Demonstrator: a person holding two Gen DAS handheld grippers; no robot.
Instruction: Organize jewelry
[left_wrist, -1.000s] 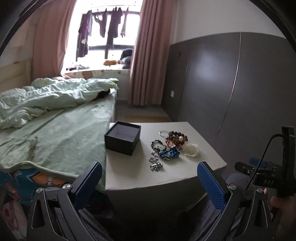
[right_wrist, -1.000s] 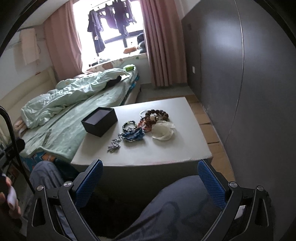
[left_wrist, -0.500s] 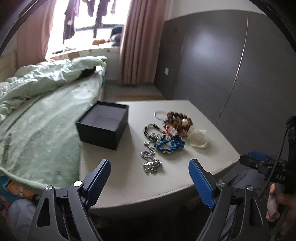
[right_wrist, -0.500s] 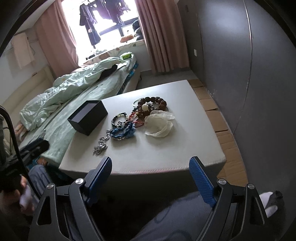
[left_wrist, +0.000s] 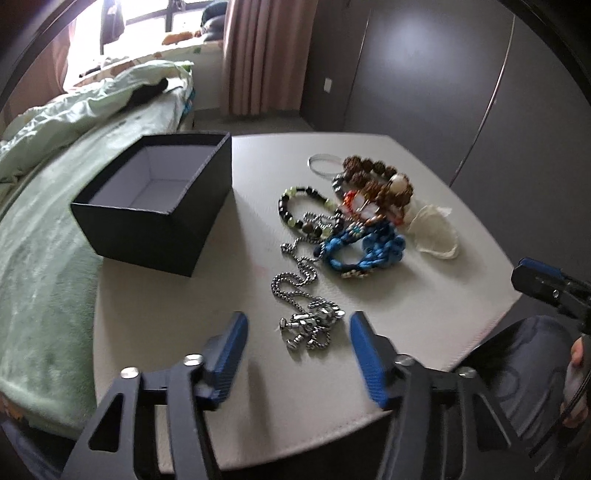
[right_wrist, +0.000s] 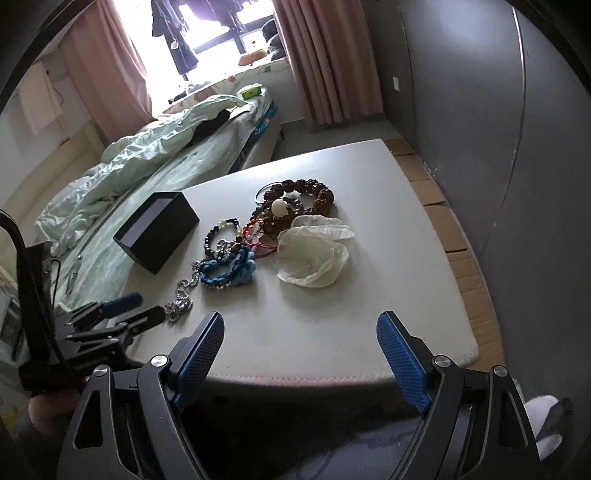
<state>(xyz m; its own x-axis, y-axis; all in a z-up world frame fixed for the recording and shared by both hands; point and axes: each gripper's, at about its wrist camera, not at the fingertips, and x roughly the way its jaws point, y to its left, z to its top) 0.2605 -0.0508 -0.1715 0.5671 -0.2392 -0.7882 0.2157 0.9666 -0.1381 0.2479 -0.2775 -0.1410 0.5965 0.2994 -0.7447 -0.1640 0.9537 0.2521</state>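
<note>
No writing is legible on the black box; the left tool, jaws just narrowing, brackets the silver chain ungripped, and the right tool hangs released over the desk.

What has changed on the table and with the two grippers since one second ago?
Both grippers came closer to the table. The left gripper descended toward the silver chain necklace, which now lies between its fingers; its jaws have just been closing, not yet gripping. The right gripper narrowed slightly and holds nothing. The black box and the jewelry stayed in place.
</note>
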